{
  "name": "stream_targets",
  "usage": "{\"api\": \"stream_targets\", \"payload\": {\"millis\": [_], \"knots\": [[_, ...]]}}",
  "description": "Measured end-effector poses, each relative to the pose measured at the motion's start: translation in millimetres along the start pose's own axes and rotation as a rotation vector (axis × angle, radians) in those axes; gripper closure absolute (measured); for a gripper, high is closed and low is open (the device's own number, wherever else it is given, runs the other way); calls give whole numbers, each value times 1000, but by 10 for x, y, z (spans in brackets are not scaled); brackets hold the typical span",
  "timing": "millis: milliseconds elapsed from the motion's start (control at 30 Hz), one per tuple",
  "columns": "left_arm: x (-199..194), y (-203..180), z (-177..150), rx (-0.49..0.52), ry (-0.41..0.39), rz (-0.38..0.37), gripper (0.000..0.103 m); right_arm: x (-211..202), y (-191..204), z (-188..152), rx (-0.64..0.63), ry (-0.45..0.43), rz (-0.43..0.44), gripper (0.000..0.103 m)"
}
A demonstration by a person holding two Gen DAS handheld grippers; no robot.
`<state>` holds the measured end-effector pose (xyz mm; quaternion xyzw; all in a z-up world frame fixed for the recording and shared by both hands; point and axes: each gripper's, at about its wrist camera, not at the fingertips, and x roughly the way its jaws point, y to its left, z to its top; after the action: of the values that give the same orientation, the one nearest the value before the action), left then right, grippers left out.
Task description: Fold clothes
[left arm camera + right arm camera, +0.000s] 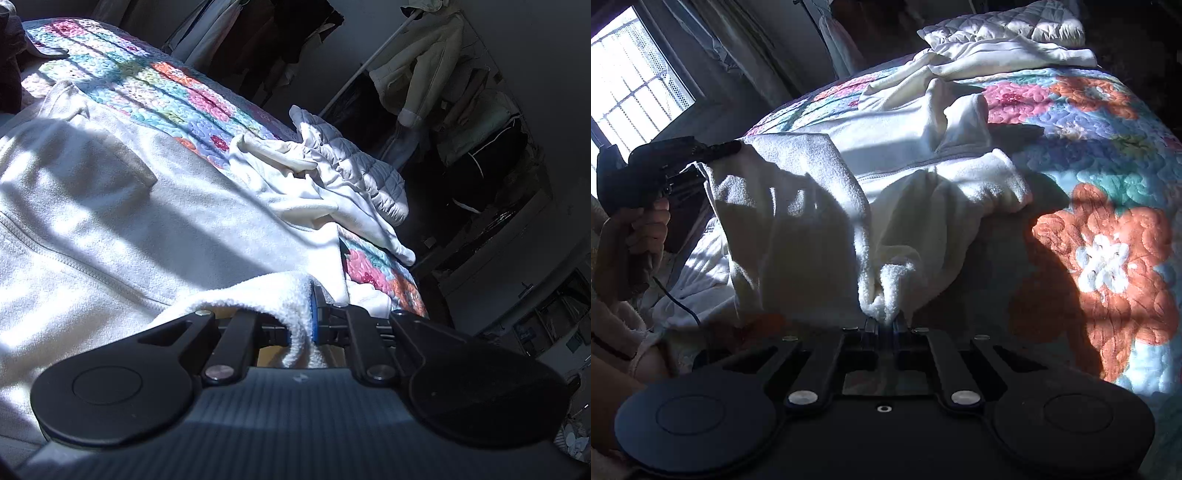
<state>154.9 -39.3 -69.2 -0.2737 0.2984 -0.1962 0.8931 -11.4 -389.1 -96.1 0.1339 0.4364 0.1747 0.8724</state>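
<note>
A white fleece zip jacket [122, 206] lies on the bed's floral quilt [166, 92]. My left gripper [301, 325] is shut on the jacket's fluffy hem, which drapes over its fingers. In the right wrist view the left gripper [733, 147] holds one corner of the jacket [798, 206] raised at the left. My right gripper [885, 323] is shut on another bunched edge of the same jacket, low at the bed's near side. The fabric hangs between the two grippers.
A pile of white garments [306, 184] and a grey quilted jacket [369, 170] lie further along the bed, also in the right wrist view [1004, 33]. A clothes rack with hanging coats [424, 74] stands beyond. A bright window [631, 77] is at the left.
</note>
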Motion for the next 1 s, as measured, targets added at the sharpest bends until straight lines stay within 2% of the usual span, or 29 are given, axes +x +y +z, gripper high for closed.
{"api": "stream_targets", "payload": {"millis": [133, 200, 233, 300, 433, 533, 600, 700, 733, 767, 800, 833, 867, 933, 1000], "knots": [[-76, -179, 30, 68, -42, -110, 94, -7, 61, -72, -47, 15, -9, 94], [-107, -282, 76, 82, -61, -161, 92, 107, -55, -103, -24, 48, -23, 95], [-82, -322, 91, 93, -47, -156, 91, 178, -126, -121, -9, 69, -32, 95], [62, -341, 47, 138, 3, -104, 91, 320, -267, -158, 22, 111, -48, 95], [455, -158, -117, 261, 115, 101, 88, 511, -196, -230, -30, 166, -96, 95], [709, 128, -225, 216, 241, 137, 88, 575, -143, -256, -62, 190, -118, 94], [740, 240, -268, 180, 269, 122, 88, 578, -161, -228, -41, 216, -122, 93], [660, 268, -277, 175, 267, 102, 73, 535, -114, -148, -35, 264, -159, 85], [634, 274, -263, 161, 278, 95, 57, 498, -70, -107, -60, 262, -178, 84], [615, 285, -248, 141, 294, 88, 38, 449, -12, -59, -101, 250, -202, 75], [598, 298, -232, 120, 310, 81, 29, 400, 47, -11, -141, 237, -225, 64], [583, 325, -211, 104, 311, 79, 23, 362, 98, 41, -182, 226, -249, 58], [567, 358, -188, 89, 306, 78, 23, 330, 145, 96, -223, 215, -274, 49], [536, 423, -141, 58, 295, 77, 23, 243, 204, 236, -273, 180, -313, 48], [505, 489, -95, 28, 284, 75, 23, 176, 232, 421, -245, 124, -258, 46]]}}
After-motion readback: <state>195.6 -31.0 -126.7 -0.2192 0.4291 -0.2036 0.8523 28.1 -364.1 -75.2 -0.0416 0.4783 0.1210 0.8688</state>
